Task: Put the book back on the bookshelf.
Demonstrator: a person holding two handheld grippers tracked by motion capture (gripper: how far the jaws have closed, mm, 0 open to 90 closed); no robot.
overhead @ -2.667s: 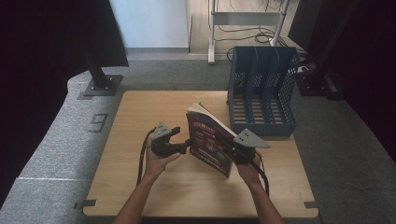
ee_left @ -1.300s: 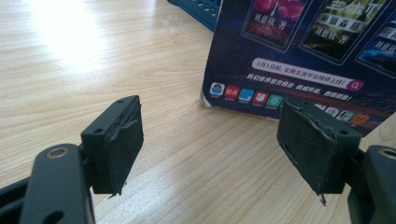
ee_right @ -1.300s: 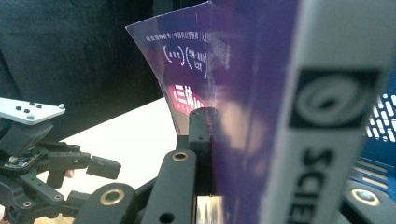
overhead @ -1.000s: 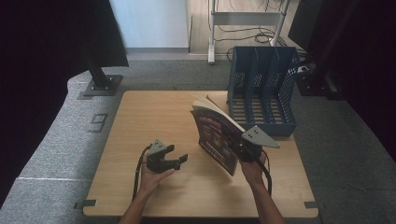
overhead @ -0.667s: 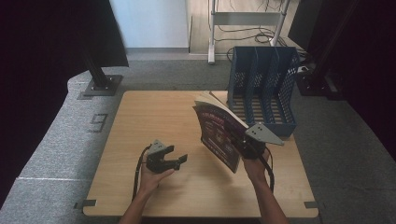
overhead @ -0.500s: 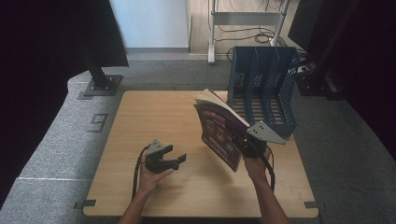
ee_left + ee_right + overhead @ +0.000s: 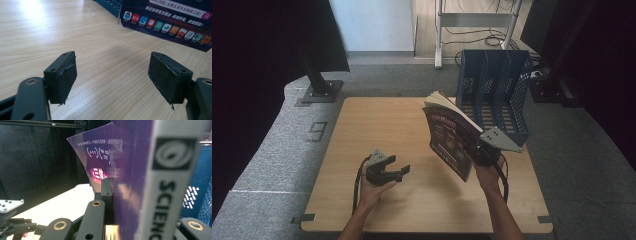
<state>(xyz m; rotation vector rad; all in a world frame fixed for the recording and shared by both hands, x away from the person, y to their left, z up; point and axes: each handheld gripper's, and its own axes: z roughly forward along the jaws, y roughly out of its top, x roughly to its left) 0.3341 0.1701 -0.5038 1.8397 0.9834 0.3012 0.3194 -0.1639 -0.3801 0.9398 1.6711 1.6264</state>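
a light wooden table [image 7: 402,125] with a pale, fine grain stands on grey carpet [image 7: 277,150], and most of its top is bare. a blue file rack [image 7: 494,95] with upright dividers and perforated walls stands on the far right corner of the table, its open slots facing the person. small dark brackets [image 7: 302,218] sit at the near corners of the table where it meets the carpet.

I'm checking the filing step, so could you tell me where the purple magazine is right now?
In the high view the purple magazine stands upright above the table's right half, clamped in the right gripper, just in front of the blue file rack.
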